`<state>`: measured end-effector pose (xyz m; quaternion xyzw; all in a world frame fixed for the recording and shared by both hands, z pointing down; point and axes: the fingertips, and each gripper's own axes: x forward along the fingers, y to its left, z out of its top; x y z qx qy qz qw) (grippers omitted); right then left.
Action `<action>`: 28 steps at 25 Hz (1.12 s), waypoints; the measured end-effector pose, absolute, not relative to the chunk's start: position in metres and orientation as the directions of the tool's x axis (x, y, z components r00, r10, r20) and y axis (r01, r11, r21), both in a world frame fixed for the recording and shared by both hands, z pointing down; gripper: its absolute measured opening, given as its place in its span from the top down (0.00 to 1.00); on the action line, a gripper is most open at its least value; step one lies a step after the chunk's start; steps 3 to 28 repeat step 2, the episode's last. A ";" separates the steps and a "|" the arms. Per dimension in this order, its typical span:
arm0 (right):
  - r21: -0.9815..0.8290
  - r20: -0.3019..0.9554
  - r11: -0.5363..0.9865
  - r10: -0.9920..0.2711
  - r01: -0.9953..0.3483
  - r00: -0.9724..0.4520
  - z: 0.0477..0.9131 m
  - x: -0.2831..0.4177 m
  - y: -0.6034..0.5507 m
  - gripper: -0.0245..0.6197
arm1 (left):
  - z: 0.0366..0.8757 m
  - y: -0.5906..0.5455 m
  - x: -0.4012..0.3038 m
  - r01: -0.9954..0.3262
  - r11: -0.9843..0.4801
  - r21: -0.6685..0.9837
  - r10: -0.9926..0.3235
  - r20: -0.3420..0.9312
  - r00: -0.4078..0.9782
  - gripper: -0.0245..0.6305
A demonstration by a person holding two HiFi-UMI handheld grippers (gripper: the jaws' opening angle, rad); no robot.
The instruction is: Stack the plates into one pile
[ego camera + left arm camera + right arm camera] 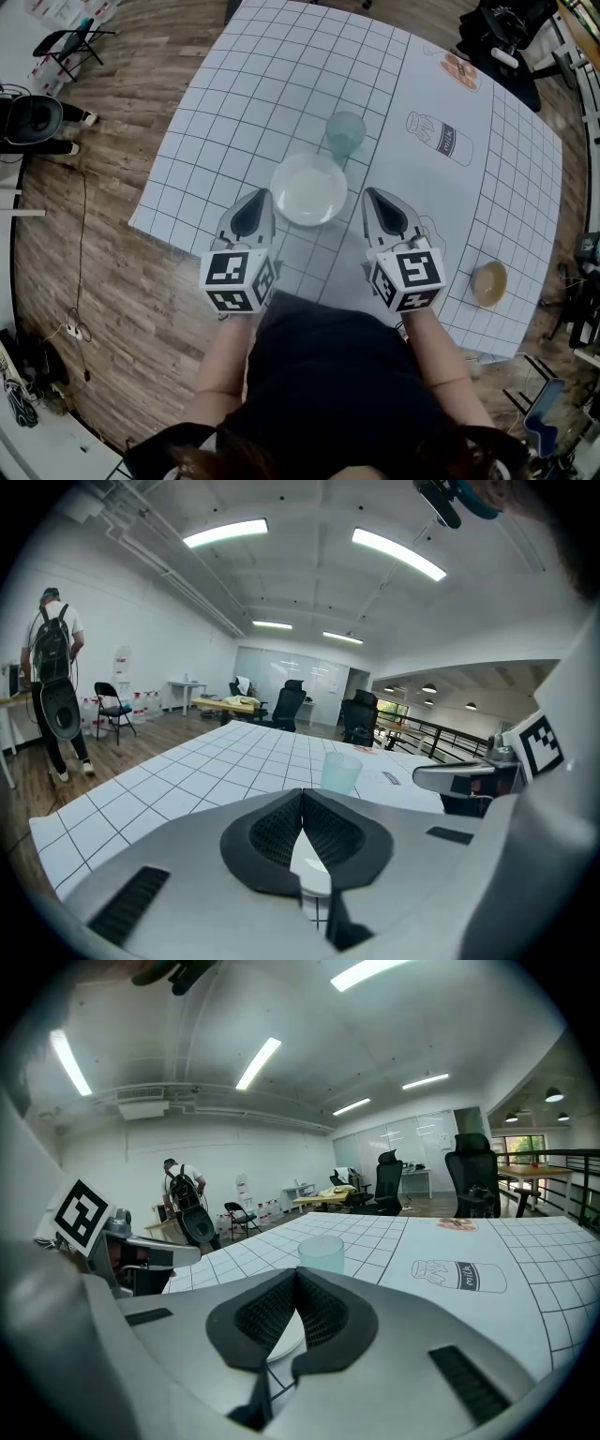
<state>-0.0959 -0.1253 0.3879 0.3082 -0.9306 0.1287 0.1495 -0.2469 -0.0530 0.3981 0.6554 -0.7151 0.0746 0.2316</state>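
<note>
Though mostly behind left hand-held gripper [302, 797], white plate [312, 866].

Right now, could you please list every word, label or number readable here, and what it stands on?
"milk": on the black-outlined bottle drawing printed on the white gridded table mat.
Orange round drawing at the mat's far edge: any print too small to read.
Black-and-white square markers on the two cubes: patterns, no letters.
</note>
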 end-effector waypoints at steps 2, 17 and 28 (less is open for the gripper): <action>-0.150 0.361 0.776 -0.534 -0.613 -0.765 0.390 -0.096 -0.127 0.94 | 0.399 -0.054 -0.247 -0.971 0.132 0.197 -0.902 0.431 -0.035 0.92; -0.150 0.361 0.776 -0.534 -0.613 -0.765 0.390 -0.096 -0.127 0.94 | 0.399 -0.054 -0.247 -0.971 0.132 0.197 -0.902 0.431 -0.035 0.92; -0.150 0.361 0.776 -0.534 -0.613 -0.765 0.390 -0.096 -0.127 0.94 | 0.399 -0.054 -0.247 -0.971 0.132 0.197 -0.902 0.431 -0.035 0.92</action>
